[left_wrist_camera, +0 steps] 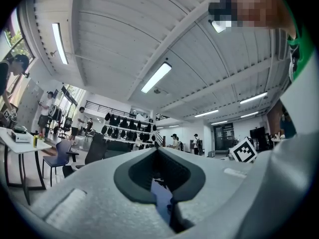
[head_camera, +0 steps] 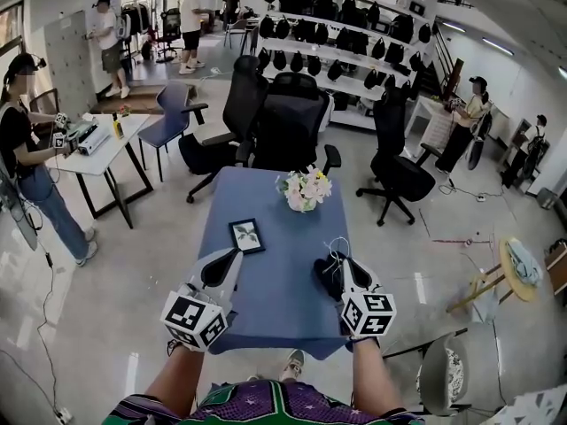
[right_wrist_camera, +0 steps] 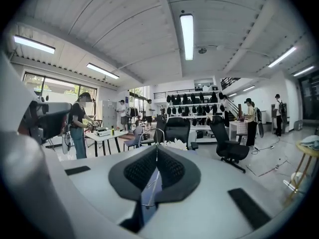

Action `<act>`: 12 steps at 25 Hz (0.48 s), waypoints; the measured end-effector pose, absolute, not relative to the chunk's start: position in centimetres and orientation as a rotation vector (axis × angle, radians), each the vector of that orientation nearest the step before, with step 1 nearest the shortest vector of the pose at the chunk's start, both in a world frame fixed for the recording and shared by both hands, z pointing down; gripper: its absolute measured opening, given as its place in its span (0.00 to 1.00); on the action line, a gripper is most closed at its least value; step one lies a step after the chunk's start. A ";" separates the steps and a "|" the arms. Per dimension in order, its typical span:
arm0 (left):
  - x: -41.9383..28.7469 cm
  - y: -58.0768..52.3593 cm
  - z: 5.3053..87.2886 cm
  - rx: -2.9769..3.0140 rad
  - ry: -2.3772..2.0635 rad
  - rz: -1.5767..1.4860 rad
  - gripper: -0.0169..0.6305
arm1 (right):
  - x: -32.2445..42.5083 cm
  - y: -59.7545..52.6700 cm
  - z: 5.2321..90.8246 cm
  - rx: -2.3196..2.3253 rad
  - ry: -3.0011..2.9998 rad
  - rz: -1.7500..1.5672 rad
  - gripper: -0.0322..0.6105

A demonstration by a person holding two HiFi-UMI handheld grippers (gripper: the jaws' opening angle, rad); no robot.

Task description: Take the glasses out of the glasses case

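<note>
- Left gripper [head_camera: 234, 258], lower left: jaws pressed together, nothing seen between them. You hold it low over the blue table [head_camera: 275, 228], likely as a spare.
- Picture frame [head_camera: 246, 235] and flowers [head_camera: 304, 189] sit mid-frame, away from both grippers.
- Right gripper [head_camera: 342, 262], lower right: jaws clenched on the thin wire glasses [head_camera: 334, 248], so the glasses look to be out.
- Glasses case: can't find it in any view. The dark lump by your right jaws might be it.

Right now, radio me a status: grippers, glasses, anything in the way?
Left gripper shut, empty. Right gripper shut on thin wire-framed glasses, over blue table. White flower bunch and black-framed picture farther ahead, not obstructing.
</note>
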State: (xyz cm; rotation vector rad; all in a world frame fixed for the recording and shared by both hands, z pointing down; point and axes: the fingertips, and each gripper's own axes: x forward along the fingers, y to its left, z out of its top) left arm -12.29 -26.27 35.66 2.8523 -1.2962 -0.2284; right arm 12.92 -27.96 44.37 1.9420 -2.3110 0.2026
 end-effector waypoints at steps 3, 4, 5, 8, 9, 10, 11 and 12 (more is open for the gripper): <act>-12.4 -25.8 35.7 2.855 -1.297 -0.234 0.05 | 12.8 -27.0 43.4 1.963 -2.330 0.180 0.06; -12.4 -25.7 35.6 2.857 -1.298 -0.236 0.05 | 12.8 -26.8 43.1 1.970 -2.335 0.169 0.06; -12.4 -25.7 35.4 2.859 -1.299 -0.238 0.05 | 12.8 -26.7 42.6 1.977 -2.340 0.156 0.06; -12.3 -25.5 34.7 2.868 -1.299 -0.239 0.05 | 12.8 -26.4 41.1 1.997 -2.354 0.126 0.06; -12.2 -25.4 34.5 2.871 -1.298 -0.239 0.05 | 12.9 -26.2 40.6 2.002 -2.359 0.119 0.06; -12.1 -25.4 34.3 2.873 -1.298 -0.238 0.05 | 12.9 -26.0 40.2 2.007 -2.366 0.113 0.06; -12.1 -25.3 34.2 2.876 -1.298 -0.238 0.05 | 12.9 -25.9 39.8 2.011 -2.374 0.105 0.06; -12.1 -25.3 34.1 2.877 -1.299 -0.240 0.05 | 12.9 -25.8 39.4 2.014 -2.383 0.094 0.06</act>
